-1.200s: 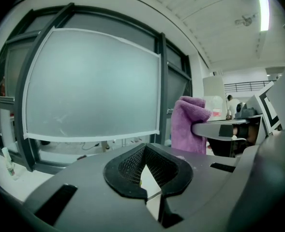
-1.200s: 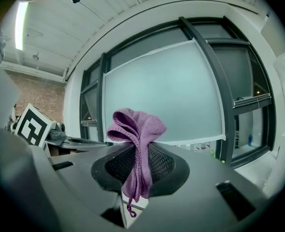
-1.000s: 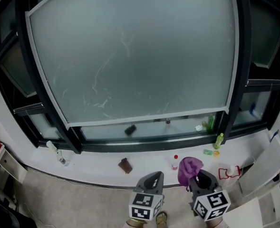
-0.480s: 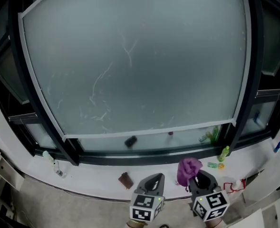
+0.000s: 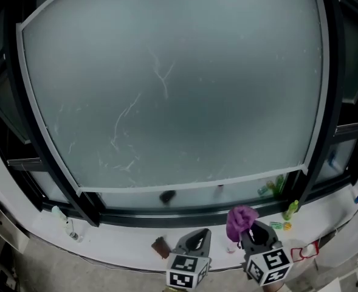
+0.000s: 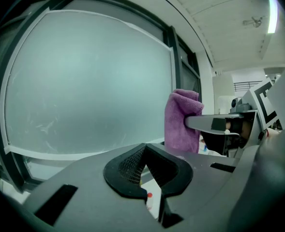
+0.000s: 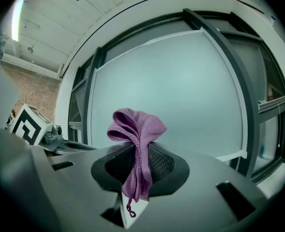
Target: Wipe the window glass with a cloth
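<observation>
A large frosted window pane (image 5: pixel 179 84) with faint white smear marks fills the head view, set in a pale frame between dark mullions. My right gripper (image 5: pixel 251 230) is shut on a bunched purple cloth (image 5: pixel 240 219), held below the pane's lower right. In the right gripper view the purple cloth (image 7: pixel 136 146) sticks up from the closed jaws with the window pane (image 7: pixel 166 100) beyond. My left gripper (image 5: pixel 197 238) hangs beside it, shut and empty. The left gripper view shows the purple cloth (image 6: pixel 182 121) at its right, in front of the window pane (image 6: pixel 84 86).
A white sill (image 5: pixel 118 245) runs under the window. On it stand a brown object (image 5: pixel 160 247), a clear bottle (image 5: pixel 69 227) at the left, a green bottle (image 5: pixel 290 210) at the right, and small items. A dark lump (image 5: pixel 166 195) lies on the lower ledge.
The view has tilted upward, so the pane fills more of the picture and the sill has dropped lower. Both grippers stay at the bottom edge, the right one still holding the cloth.
</observation>
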Available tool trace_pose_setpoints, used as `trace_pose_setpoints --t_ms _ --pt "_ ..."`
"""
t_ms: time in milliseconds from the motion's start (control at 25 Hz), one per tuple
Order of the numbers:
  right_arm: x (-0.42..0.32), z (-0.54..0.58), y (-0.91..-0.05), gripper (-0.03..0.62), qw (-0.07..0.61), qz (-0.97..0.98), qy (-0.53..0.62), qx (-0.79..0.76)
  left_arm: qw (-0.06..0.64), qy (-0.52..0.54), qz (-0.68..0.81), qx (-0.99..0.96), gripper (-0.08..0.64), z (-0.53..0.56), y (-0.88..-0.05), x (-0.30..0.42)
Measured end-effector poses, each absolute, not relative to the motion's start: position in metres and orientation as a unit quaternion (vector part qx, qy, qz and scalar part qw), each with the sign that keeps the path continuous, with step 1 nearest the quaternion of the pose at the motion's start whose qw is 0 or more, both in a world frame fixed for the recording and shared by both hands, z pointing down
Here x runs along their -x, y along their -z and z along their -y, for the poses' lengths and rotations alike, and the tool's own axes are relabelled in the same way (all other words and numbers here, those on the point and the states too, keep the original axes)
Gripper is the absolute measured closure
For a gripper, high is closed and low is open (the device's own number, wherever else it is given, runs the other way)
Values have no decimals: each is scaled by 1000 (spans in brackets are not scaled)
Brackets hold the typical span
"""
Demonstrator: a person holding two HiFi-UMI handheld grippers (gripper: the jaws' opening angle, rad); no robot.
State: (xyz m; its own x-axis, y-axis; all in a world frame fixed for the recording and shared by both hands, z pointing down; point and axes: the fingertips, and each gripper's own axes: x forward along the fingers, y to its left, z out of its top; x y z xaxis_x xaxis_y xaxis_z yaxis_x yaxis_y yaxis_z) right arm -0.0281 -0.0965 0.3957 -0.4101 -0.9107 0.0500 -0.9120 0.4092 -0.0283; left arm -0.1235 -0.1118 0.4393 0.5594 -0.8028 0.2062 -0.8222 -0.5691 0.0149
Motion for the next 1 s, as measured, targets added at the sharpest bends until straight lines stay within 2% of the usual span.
trace_pose_setpoints --t_ms 400,1000 --pt "29 154 -367 528 12 843 8 -538 54 -82 469 -878 555 165 -411 122" --pt "24 313 -260 528 -29 860 98 -500 9 -51 520 -853 555 305 -333 118"
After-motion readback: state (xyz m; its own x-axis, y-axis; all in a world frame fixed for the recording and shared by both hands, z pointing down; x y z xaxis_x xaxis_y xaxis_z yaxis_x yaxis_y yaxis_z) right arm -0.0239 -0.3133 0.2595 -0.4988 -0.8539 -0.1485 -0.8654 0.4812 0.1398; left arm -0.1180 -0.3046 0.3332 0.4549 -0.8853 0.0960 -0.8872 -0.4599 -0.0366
